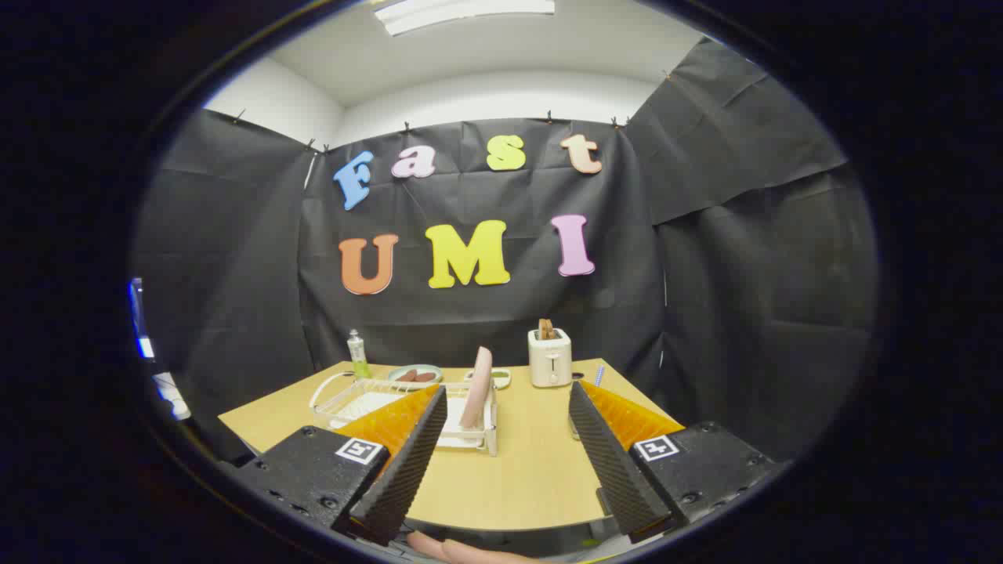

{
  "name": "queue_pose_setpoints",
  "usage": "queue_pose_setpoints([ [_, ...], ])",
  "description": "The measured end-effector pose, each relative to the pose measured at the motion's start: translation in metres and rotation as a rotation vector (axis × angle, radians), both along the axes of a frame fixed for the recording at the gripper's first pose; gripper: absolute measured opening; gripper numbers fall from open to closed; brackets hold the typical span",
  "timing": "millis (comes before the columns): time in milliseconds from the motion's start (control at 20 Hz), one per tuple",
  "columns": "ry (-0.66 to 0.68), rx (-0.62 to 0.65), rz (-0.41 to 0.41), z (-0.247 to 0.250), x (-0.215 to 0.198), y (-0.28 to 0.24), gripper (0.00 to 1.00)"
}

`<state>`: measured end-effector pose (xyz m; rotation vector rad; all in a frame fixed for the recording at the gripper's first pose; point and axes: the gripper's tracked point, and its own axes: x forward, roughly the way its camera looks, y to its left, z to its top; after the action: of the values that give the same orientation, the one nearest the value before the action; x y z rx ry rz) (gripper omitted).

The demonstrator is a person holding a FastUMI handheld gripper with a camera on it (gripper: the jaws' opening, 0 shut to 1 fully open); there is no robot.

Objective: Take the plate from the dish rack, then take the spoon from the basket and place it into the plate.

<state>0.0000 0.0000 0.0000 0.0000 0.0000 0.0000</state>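
Observation:
A pink plate [476, 388] stands on edge in the white wire dish rack [356, 398] on the wooden table [517, 470]. The rack lies just beyond my left finger, and the plate rises a little ahead of the gap between the fingers, toward the left one. My gripper [508, 407] is open, held above the near part of the table, with nothing between its fingers. A small container [597, 377] with a blue-and-white handle sticking up peeks from behind my right finger; I cannot tell whether it is the basket with the spoon.
A white toaster [549, 357] with toast in it stands at the back of the table. A green bottle [359, 356] and a pale dish holding brown pieces [415, 374] sit behind the rack. Another small dish [500, 377] lies behind the plate. Part of a hand [462, 550] shows below the fingers.

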Motion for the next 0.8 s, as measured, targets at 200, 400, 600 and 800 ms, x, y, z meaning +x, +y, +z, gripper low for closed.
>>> queue_pose_setpoints([
  [200, 0.012, -0.004, 0.0, -0.005, 0.003, 0.0, 1.0],
  [400, 0.025, -0.008, 0.002, -0.008, 0.005, -0.001, 1.0],
  [600, 0.023, -0.011, -0.001, -0.007, 0.008, -0.002, 1.0],
  [800, 0.039, -0.012, 0.003, -0.008, 0.012, 0.001, 1.0],
])
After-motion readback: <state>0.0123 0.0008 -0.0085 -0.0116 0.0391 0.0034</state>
